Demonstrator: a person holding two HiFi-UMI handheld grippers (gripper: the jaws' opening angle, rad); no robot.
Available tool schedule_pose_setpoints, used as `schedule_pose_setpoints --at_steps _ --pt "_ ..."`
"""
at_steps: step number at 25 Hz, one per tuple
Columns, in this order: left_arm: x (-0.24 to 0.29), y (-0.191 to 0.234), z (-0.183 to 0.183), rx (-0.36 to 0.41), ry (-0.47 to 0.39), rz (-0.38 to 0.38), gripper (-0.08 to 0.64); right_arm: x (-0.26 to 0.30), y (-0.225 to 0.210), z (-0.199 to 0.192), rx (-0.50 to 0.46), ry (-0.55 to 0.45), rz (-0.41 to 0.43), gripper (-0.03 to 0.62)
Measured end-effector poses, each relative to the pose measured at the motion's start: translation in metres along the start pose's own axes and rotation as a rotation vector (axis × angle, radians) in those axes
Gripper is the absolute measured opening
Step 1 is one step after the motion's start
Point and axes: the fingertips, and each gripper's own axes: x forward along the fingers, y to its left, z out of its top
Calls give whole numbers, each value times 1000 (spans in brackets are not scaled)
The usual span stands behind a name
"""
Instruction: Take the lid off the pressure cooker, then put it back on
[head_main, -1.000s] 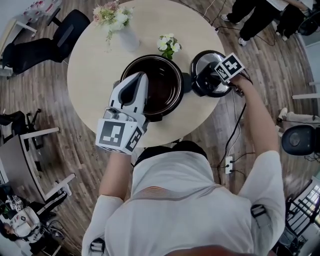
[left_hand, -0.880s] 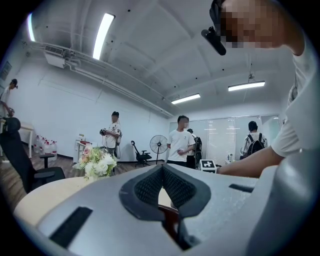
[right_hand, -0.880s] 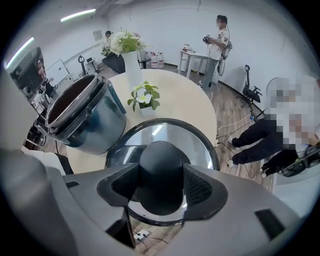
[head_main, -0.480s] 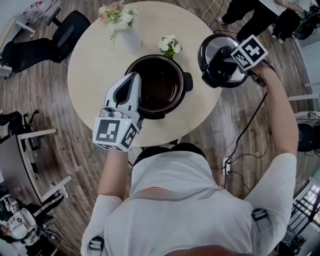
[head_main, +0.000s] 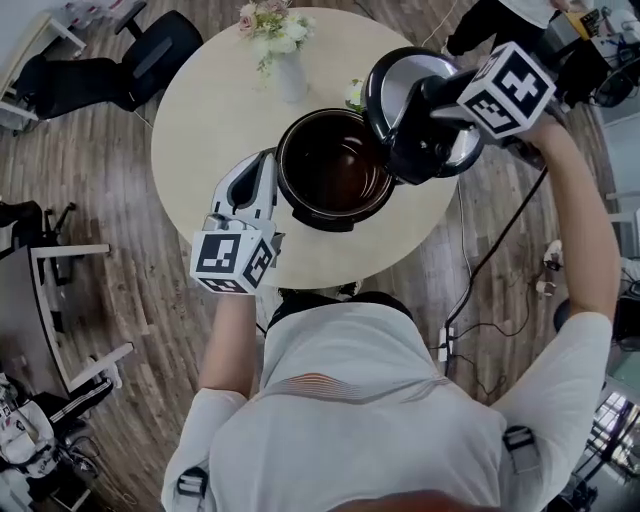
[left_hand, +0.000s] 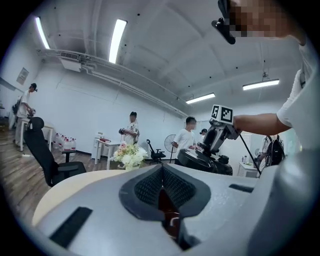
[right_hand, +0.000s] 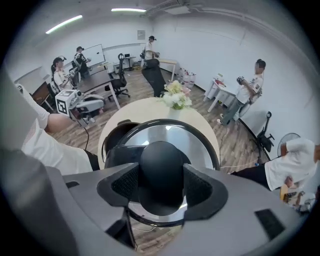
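The open black pressure cooker pot (head_main: 335, 170) stands on the round table (head_main: 200, 120). Its silver lid (head_main: 400, 80) with a black rim hangs in the air over the pot's right edge. My right gripper (head_main: 432, 105) is shut on the lid's black knob. In the right gripper view the knob (right_hand: 161, 165) sits between the pads, and the pot (right_hand: 116, 134) shows below to the left. My left gripper (head_main: 262, 170) is shut and lies level just beside the pot's left wall. In the left gripper view its jaws (left_hand: 162, 187) are pressed together, and the lid (left_hand: 200, 161) shows ahead.
A vase of flowers (head_main: 285, 50) stands at the table's far side, and a small flower pot (head_main: 352, 92) is half hidden behind the lid. A black cable (head_main: 500, 230) trails from my right hand. An office chair (head_main: 150, 60) stands at the left. Several people stand around the room.
My right gripper has lifted the lid off the table at the pot's right and carried it up and left over the pot's edge. The left gripper has slid off the pot's rim to its left side.
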Motion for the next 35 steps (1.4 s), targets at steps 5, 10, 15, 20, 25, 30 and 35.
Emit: schedule_pose_setpoints --at_steps 5,10,15,20,25,30,35 --pt "-25 24 10 -12 -32 32 5 12 49 51 -111 8 46 274" --pt "-48 36 12 -12 -46 42 5 32 85 82 -156 31 74 273" --pt "-65 50 14 -24 -58 40 5 58 109 100 -141 72 82 274" --pt "-72 62 12 -32 -61 11 5 82 132 103 -115 120 80 273" --pt "-69 64 14 -38 -72 -40 5 100 146 99 -50 159 91 273" --pt "-66 55 20 -29 -84 -100 5 111 151 94 -12 200 56 274" --pt "-64 51 21 -29 -85 -130 5 125 155 82 7 231 48 274"
